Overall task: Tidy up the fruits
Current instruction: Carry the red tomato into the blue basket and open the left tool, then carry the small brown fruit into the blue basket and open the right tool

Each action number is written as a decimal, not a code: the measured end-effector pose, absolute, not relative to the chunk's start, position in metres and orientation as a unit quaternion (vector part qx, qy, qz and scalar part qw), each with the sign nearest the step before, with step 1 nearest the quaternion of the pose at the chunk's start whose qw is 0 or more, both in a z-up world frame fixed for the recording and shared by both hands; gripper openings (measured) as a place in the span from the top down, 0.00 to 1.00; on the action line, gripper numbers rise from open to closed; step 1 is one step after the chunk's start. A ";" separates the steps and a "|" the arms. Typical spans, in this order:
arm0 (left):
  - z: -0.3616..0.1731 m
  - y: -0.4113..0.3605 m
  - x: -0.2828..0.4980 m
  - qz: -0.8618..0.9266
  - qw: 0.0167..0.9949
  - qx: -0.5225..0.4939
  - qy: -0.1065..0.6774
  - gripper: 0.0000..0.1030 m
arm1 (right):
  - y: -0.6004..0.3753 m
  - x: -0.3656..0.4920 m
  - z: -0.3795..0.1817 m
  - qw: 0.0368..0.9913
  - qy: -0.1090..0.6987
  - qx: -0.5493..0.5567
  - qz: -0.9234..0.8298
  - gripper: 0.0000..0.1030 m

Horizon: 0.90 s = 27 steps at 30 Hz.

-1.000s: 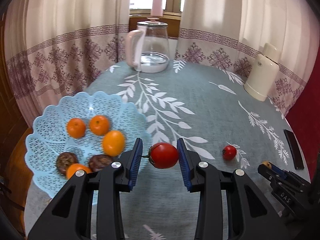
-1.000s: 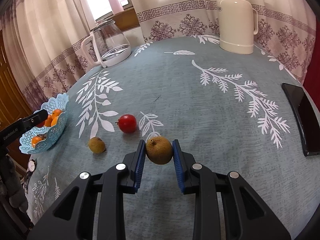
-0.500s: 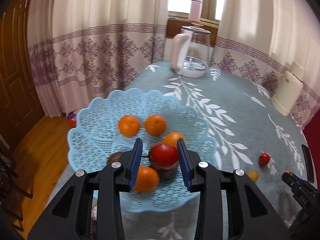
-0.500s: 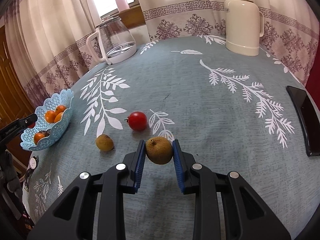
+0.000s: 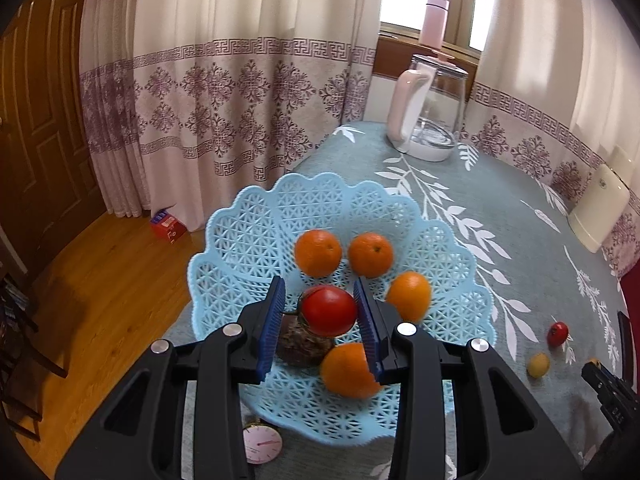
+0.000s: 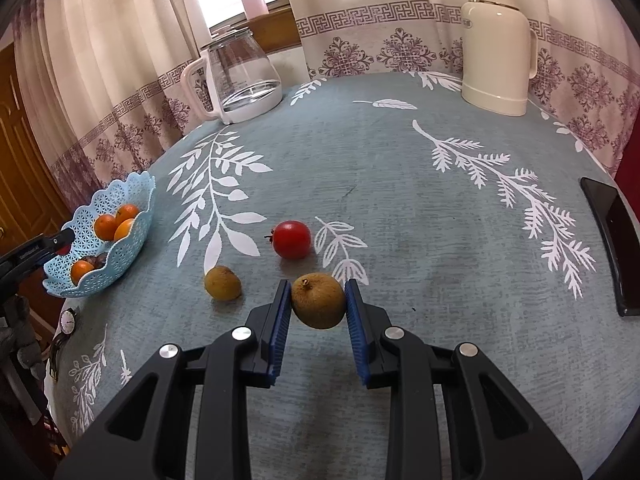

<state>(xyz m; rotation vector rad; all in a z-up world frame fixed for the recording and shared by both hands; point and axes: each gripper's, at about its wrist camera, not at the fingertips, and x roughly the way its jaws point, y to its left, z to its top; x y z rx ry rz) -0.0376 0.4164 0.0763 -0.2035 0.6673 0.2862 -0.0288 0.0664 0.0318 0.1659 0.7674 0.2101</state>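
My left gripper (image 5: 320, 309) is shut on a red tomato (image 5: 329, 311) and holds it over the middle of the light blue lattice basket (image 5: 280, 216). Several oranges (image 5: 318, 252) and a dark brown fruit (image 5: 304, 345) lie in the basket below it. My right gripper (image 6: 316, 300) is shut on a round brown fruit (image 6: 318, 301) just above the tablecloth. Ahead of it on the cloth lie a second tomato (image 6: 292, 239) and a small yellow-brown fruit (image 6: 222, 282). In the right wrist view the basket (image 6: 120, 248) stands at the table's left edge.
A glass kettle (image 6: 240, 76) and a cream thermos (image 6: 496, 40) stand at the far side of the table. A black phone (image 6: 616, 240) lies at the right edge. A wristwatch (image 5: 262, 444) sits by the basket, where the table drops to the wooden floor (image 5: 100, 288).
My left gripper has carried the tomato leftward from above the cloth to above the basket. My right gripper still holds the brown fruit and has shifted only a little.
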 end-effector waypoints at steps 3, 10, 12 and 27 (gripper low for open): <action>0.074 0.421 -0.036 0.145 0.928 -0.104 0.328 0.65 | 0.067 -0.029 0.032 0.919 0.373 0.081 0.102 0.73; 0.070 0.430 -0.034 0.153 0.925 -0.110 0.330 0.64 | 0.070 -0.029 0.033 0.918 0.374 0.078 0.105 0.73; 0.069 0.430 -0.033 0.152 0.924 -0.112 0.331 0.64 | 0.072 -0.030 0.033 0.919 0.373 0.076 0.106 0.73; 0.087 0.435 -0.047 0.156 0.932 -0.129 0.300 0.26 | 0.085 -0.033 0.039 0.920 0.368 0.069 0.117 0.73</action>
